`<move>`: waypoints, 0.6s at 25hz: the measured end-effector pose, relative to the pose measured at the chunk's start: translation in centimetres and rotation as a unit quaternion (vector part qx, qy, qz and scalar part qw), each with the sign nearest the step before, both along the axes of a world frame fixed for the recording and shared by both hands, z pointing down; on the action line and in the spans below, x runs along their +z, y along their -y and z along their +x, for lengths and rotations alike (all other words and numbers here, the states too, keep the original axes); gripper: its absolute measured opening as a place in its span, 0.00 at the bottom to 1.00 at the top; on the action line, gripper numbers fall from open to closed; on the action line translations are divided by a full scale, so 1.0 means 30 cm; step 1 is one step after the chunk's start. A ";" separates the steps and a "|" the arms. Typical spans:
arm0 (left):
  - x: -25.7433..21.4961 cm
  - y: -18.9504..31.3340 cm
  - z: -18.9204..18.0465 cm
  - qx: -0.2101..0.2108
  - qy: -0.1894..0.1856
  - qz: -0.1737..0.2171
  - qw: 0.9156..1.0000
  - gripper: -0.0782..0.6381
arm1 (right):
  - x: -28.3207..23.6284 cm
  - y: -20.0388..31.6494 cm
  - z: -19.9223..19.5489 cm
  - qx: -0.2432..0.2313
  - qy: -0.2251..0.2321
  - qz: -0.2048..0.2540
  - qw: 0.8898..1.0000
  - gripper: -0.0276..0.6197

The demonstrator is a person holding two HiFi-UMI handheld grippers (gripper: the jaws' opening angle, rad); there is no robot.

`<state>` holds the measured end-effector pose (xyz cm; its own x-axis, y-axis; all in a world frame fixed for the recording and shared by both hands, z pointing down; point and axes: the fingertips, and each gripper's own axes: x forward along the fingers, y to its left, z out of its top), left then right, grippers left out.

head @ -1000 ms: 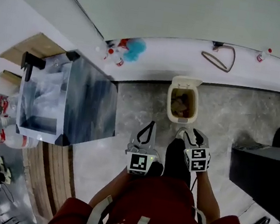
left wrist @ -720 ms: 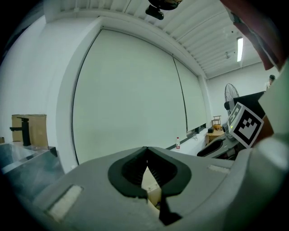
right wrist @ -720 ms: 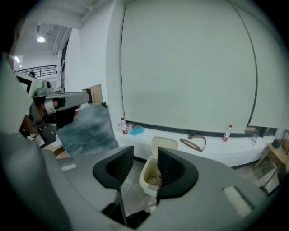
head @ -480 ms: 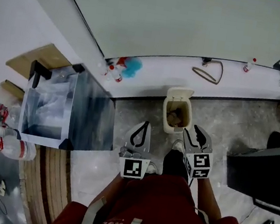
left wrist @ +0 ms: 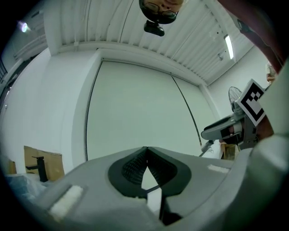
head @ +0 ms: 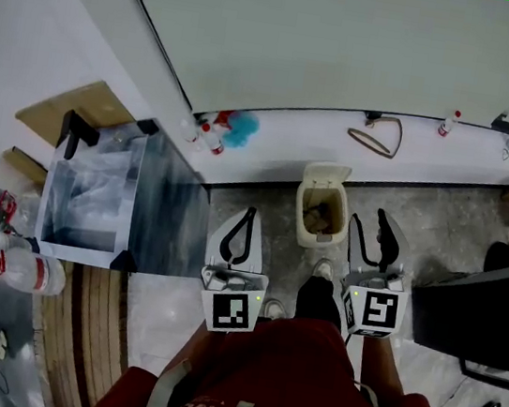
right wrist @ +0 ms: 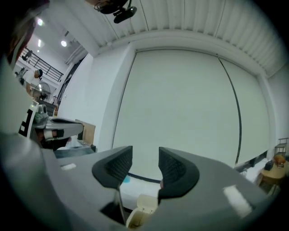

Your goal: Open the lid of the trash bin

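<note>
1. The trash bin (head: 321, 213) stands on the floor (head: 433, 210) against the wall, its lid (head: 326, 173) already tipped up and brownish rubbish showing inside
2. The left tool (head: 249, 216) is clenched, its jaw tips meeting on nothing, and hangs in the air left of the bin
3. The right tool (head: 370, 227) is released, its jaws opening with nothing between them, raised just right of the bin and clear of it
</note>
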<state>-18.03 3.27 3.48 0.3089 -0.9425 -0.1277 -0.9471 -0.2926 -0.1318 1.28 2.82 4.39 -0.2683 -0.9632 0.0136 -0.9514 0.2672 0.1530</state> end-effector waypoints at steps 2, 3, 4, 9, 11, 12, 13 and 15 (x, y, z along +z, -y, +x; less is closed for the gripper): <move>-0.021 -0.013 -0.004 0.003 -0.005 0.003 1.000 0.12 | -0.061 -0.018 0.004 0.004 -0.001 0.026 1.000 0.32; -0.031 -0.017 -0.009 0.004 -0.006 0.005 1.000 0.12 | -0.077 -0.024 0.006 0.004 -0.004 0.035 0.999 0.32; -0.040 -0.020 -0.014 0.005 -0.007 0.007 1.000 0.12 | -0.088 -0.028 0.007 0.005 -0.008 0.041 0.999 0.32; -0.072 -0.034 -0.027 0.004 -0.011 0.018 1.000 0.12 | -0.122 -0.042 -0.009 0.004 -0.005 0.058 0.998 0.32; -0.080 -0.036 -0.027 0.003 -0.011 0.022 1.000 0.12 | -0.114 -0.045 -0.008 0.002 -0.010 0.057 0.998 0.32; -0.081 -0.037 -0.027 0.003 -0.010 0.022 1.000 0.12 | -0.111 -0.045 -0.007 0.001 -0.012 0.056 0.998 0.32; -0.080 -0.037 -0.026 0.003 -0.010 0.023 1.000 0.12 | -0.111 -0.045 -0.008 0.000 -0.013 0.056 0.998 0.32; -0.077 -0.041 -0.024 0.003 -0.009 0.022 1.000 0.12 | -0.110 -0.046 -0.011 -0.003 -0.014 0.056 0.998 0.32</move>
